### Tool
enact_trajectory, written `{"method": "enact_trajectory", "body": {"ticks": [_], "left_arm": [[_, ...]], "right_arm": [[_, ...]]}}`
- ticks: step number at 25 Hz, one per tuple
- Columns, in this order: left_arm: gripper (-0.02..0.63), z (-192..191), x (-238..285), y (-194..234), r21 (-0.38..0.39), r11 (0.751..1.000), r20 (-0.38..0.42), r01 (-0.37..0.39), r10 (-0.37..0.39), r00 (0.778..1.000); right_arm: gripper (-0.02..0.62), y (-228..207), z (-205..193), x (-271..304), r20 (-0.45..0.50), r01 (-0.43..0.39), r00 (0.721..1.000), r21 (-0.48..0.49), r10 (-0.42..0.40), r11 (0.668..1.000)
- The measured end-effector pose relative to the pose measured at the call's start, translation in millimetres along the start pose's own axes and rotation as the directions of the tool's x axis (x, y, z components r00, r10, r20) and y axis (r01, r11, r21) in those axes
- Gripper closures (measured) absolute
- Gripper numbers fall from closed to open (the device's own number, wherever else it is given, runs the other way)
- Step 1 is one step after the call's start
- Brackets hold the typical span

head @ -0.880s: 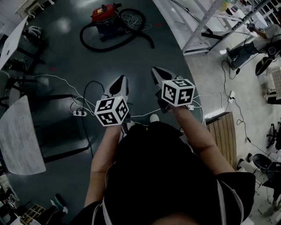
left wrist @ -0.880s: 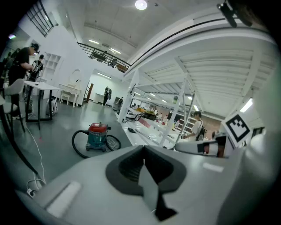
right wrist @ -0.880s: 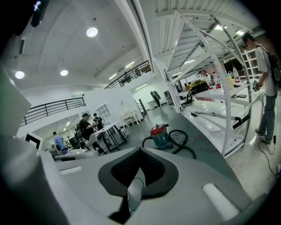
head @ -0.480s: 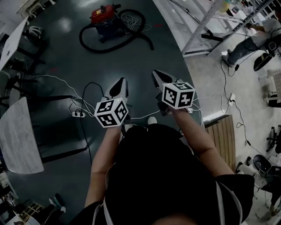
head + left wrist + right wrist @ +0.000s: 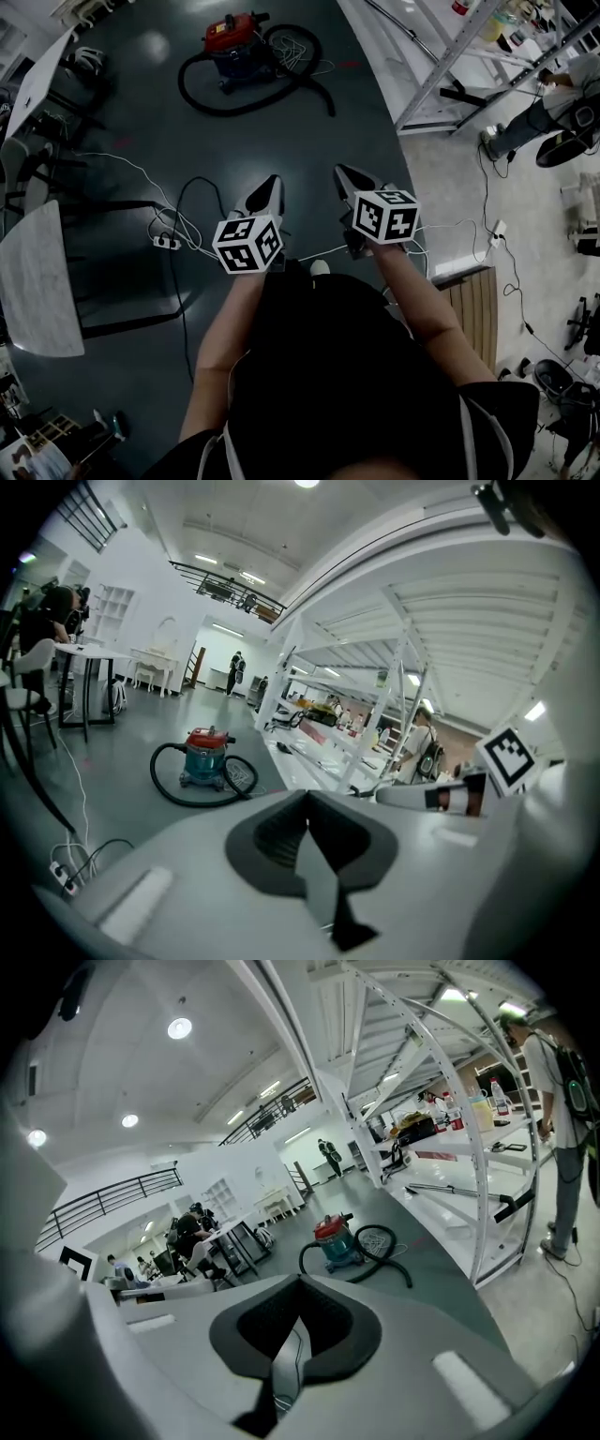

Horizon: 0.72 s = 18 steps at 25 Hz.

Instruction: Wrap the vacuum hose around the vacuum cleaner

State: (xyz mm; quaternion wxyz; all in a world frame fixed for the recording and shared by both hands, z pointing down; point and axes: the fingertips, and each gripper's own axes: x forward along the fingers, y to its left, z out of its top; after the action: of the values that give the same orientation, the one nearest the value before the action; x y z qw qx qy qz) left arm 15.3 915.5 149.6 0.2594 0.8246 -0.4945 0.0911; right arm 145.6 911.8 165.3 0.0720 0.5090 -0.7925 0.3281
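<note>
A red and blue vacuum cleaner stands on the dark floor far ahead. Its black hose lies in a loose loop on the floor in front of it, with the free end trailing right. A coil of white cord lies beside it. My left gripper and right gripper are held side by side in front of my body, both shut and empty, far from the vacuum. The left gripper view shows the vacuum cleaner beyond the left gripper. The right gripper view shows the vacuum cleaner and hose beyond the right gripper.
White cables and a power strip lie on the floor just ahead to the left. A grey table and chairs stand at the left. White metal shelving lines the right, with a person beyond it. A wooden pallet lies at the right.
The view has drifted a little, so the vacuum and both grippers sit slightly lower and further right in the picture. Both grippers stay shut and side by side.
</note>
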Motion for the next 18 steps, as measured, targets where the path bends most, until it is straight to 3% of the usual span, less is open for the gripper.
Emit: {"method": "enact_trajectory", "body": {"ticks": [7,18], "left_arm": [[0.597,6,16,10,0.02,1.0,-0.024,-0.02,0.021,1.0],[0.597,39,95,31,0.017,0.998,-0.036,0.065,-0.065,0.997]], "right_arm": [[0.6,-5,9,16,-0.004,-0.007,1.0,0.008,0.007,1.0],[0.6,-31,36,73,-0.024,0.056,0.998,-0.006,-0.057,0.998]]}}
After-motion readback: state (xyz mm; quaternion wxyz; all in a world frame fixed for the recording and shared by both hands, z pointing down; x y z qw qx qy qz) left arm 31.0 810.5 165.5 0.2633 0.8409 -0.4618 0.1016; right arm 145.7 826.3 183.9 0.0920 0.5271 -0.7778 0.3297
